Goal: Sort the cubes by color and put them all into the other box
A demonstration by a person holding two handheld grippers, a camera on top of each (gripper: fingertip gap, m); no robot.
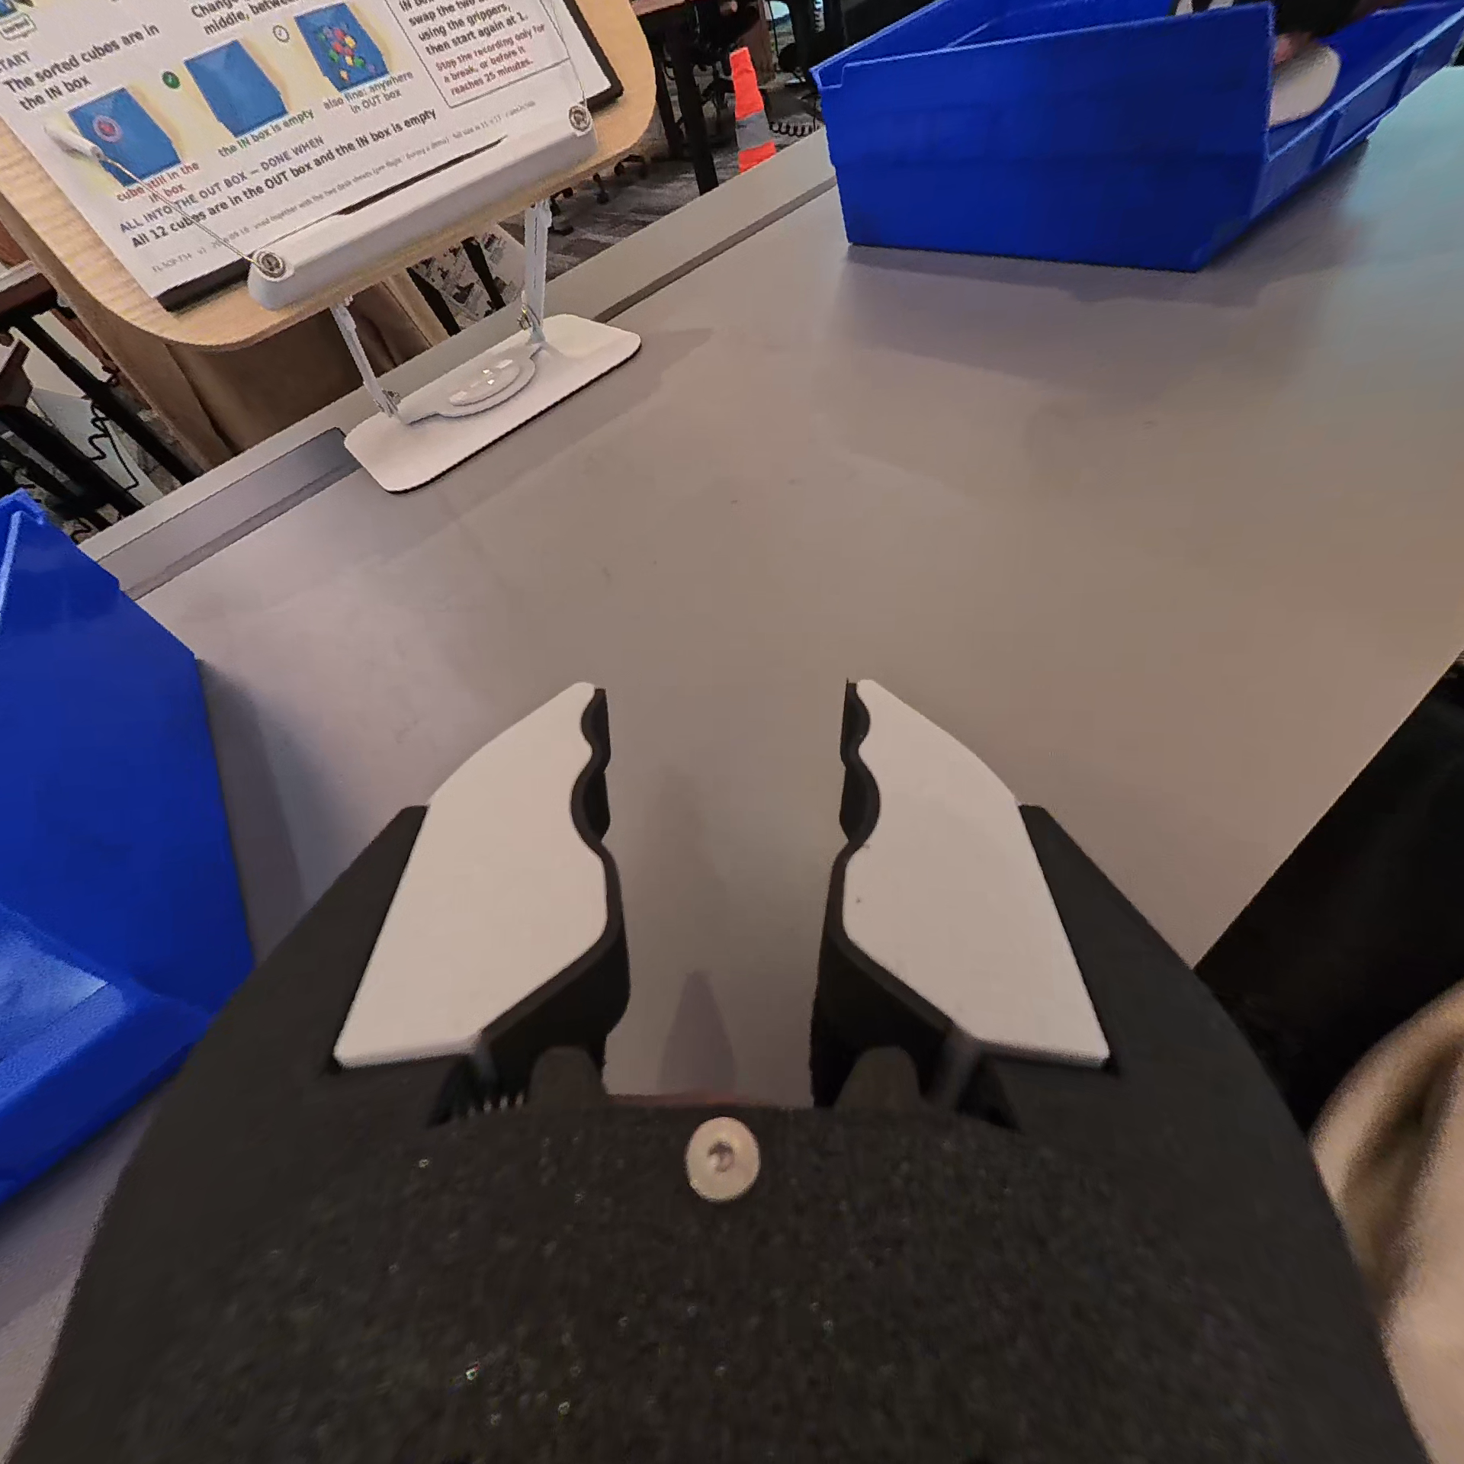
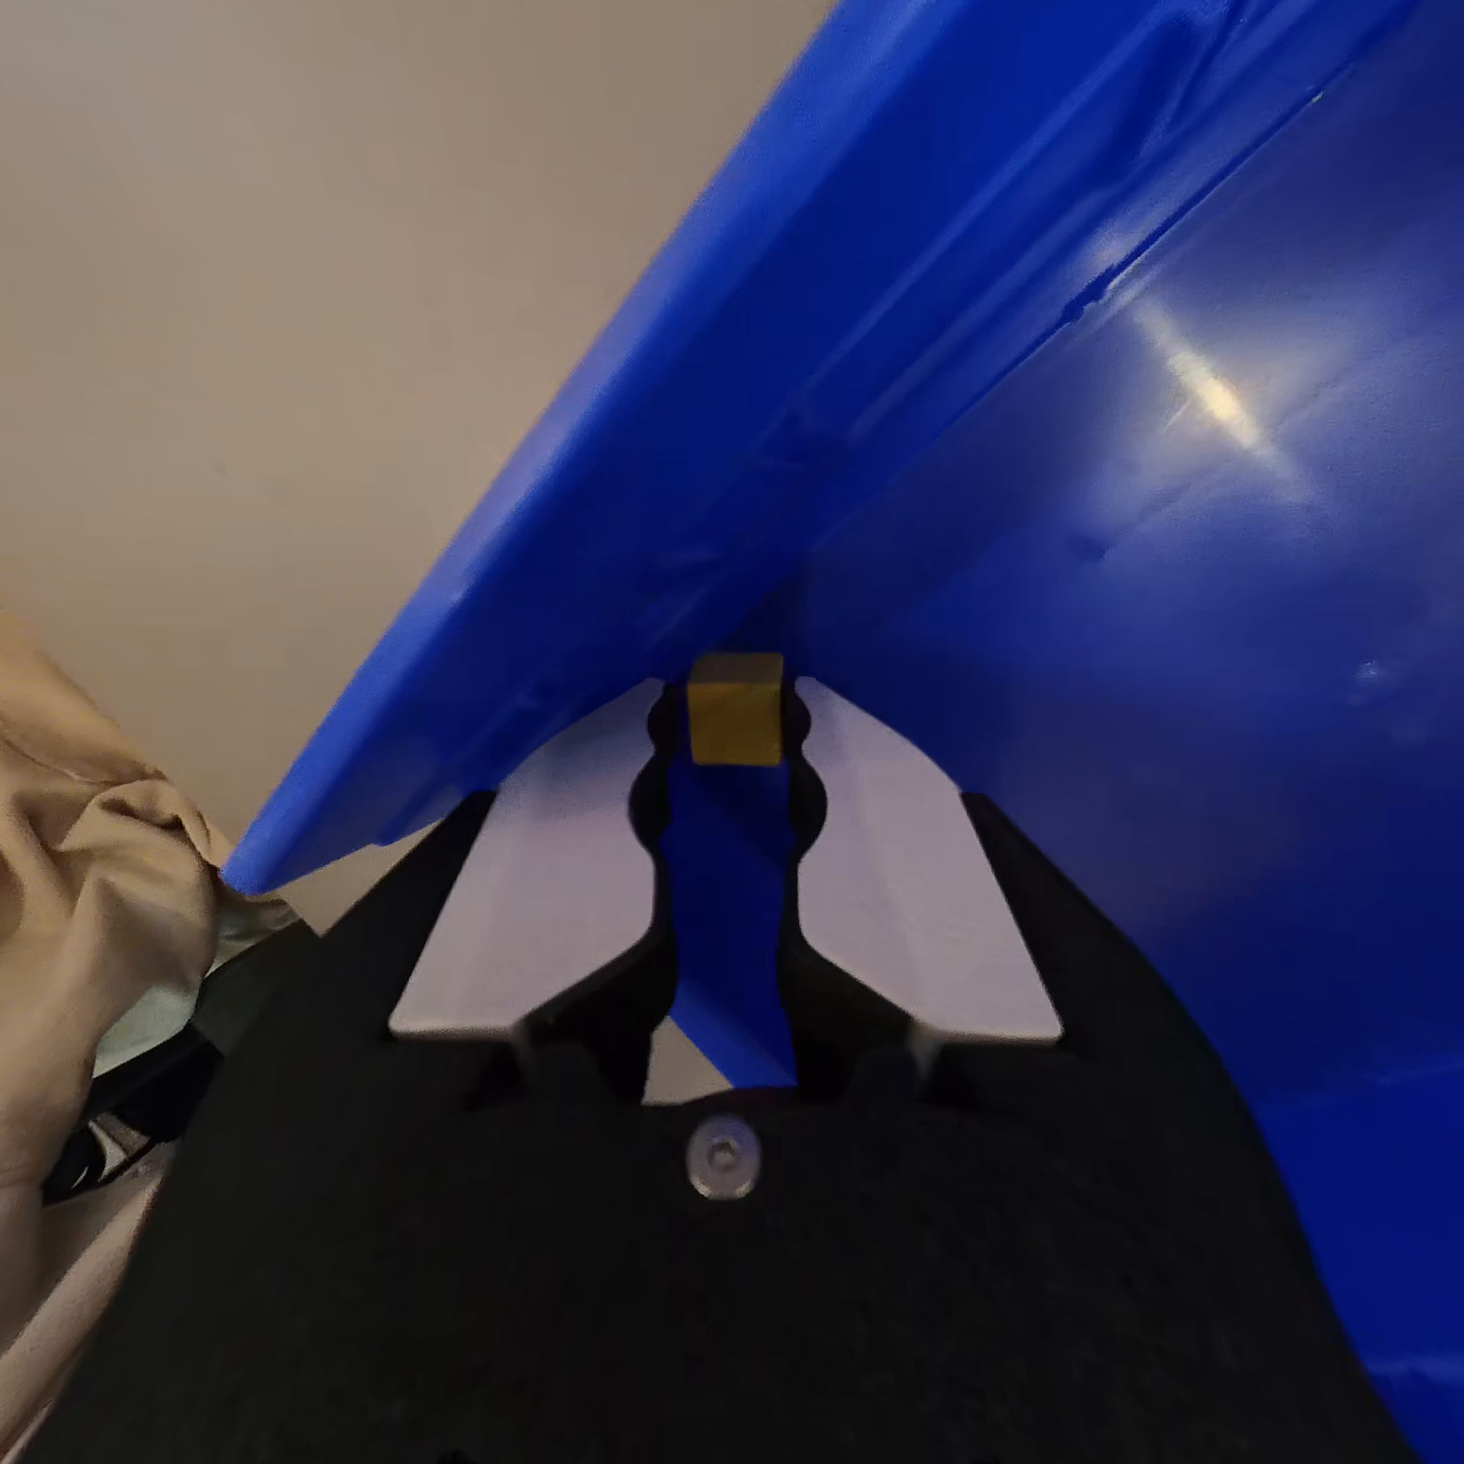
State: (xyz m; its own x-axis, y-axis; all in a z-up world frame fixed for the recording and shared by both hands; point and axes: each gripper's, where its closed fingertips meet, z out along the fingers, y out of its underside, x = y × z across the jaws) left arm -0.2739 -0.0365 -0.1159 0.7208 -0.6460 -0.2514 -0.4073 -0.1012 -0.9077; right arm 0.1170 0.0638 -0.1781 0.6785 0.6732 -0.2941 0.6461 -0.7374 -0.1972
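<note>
1. My right gripper [image 2: 735,717] is pinched narrow on one yellow cube [image 2: 735,711]. The cube sits right at the fingertips, touching both inner pads, with its top face just past the tips.
2. Behind that cube, the right wrist view is filled by a blue box [image 2: 1030,475]. Its wall and rim run diagonally from near left to far right, and the cube hangs over the box's inside. I cannot see the floor of the box under the cube clearly enough to say whether the cube touches it.
3. I count one cube in all; no other shows in either view.
4. Near left in the right wrist view is beige cloth [image 2: 87,832], just beside the box corner.
5. My left gripper [image 1: 725,693] hangs over the bare grey table [image 1: 951,515] with its fingers spread wide and nothing between them.
6. In the left wrist view I count two blue boxes. The near box [image 1: 95,792] is at the left, just beside the gripper body. The far box [image 1: 1046,142] is at the far right, well apart from the gripper; what lies inside it is hidden by its wall.
7. Far left on the table stands one white stand [image 1: 491,396] holding a printed instruction sheet [image 1: 261,103].
8. Beyond the table edge I see one orange cone [image 1: 749,111] on the floor.
</note>
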